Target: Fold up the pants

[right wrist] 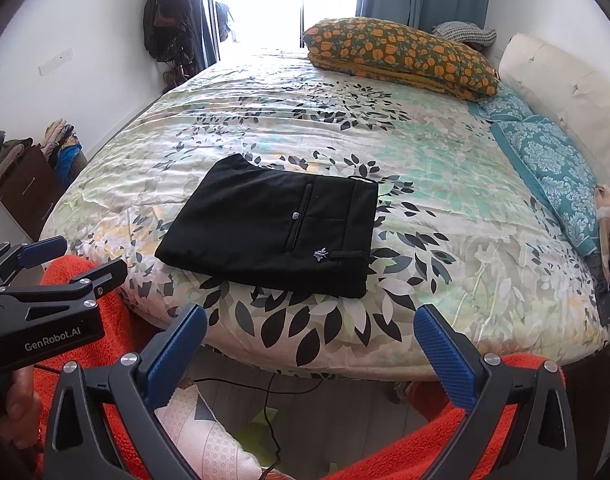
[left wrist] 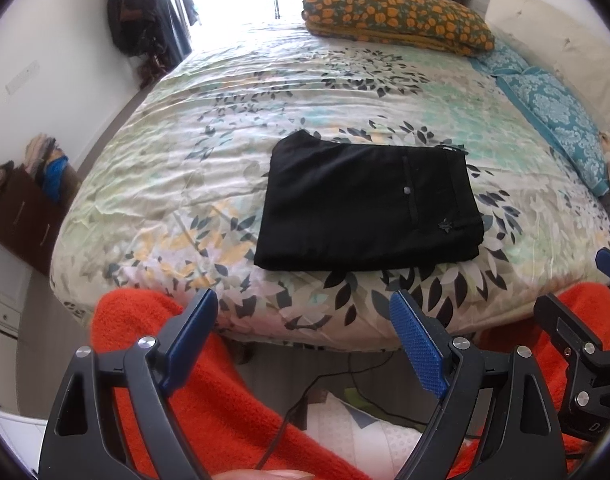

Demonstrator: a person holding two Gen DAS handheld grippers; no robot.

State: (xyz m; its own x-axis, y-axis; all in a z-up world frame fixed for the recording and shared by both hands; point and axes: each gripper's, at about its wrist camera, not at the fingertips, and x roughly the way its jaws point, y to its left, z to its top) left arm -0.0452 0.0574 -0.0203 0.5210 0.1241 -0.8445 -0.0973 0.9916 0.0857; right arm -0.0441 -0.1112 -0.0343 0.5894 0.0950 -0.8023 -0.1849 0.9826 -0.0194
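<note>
- Lying flat near the front edge of the bed, your black folded fabric pants (left wrist: 369,208) form a compact rectangle on the leaf-printed pale bedspread (left wrist: 225,128), with the waistband toward the right and a small pale button on the back pocket facing up.
- Your left gripper (left wrist: 305,340) hangs off the bed's near edge, its blue ribbed fingers (left wrist: 417,344) spread wide with nothing between them, well apart from the pants.
- Your right gripper (right wrist: 311,346) sits the same way: blue fingers (right wrist: 441,348) spread wide and holding nothing, short of the mattress edge.
- In the right wrist view you can see the left gripper at the left border, black body with white lettering, your hand (right wrist: 13,412) wrapped round its handle.
- Orange-red fuzzy knit fabric (left wrist: 209,392) fills the low foreground under both grippers, below the bed edge.
- A thin black cable (right wrist: 273,412) trails over the floor beneath the bed's overhang, beside a white patterned cushion (right wrist: 209,440).
- At the far end of the bed lies an orange-flowered dark pillow (left wrist: 397,16), and along the right side a teal damask-patterned pillow (left wrist: 557,120) rests against the cream padded headboard (left wrist: 561,48).
- Left of the bed stands a dark brown drawer unit (left wrist: 21,216) with clothes heaped on top.
</note>
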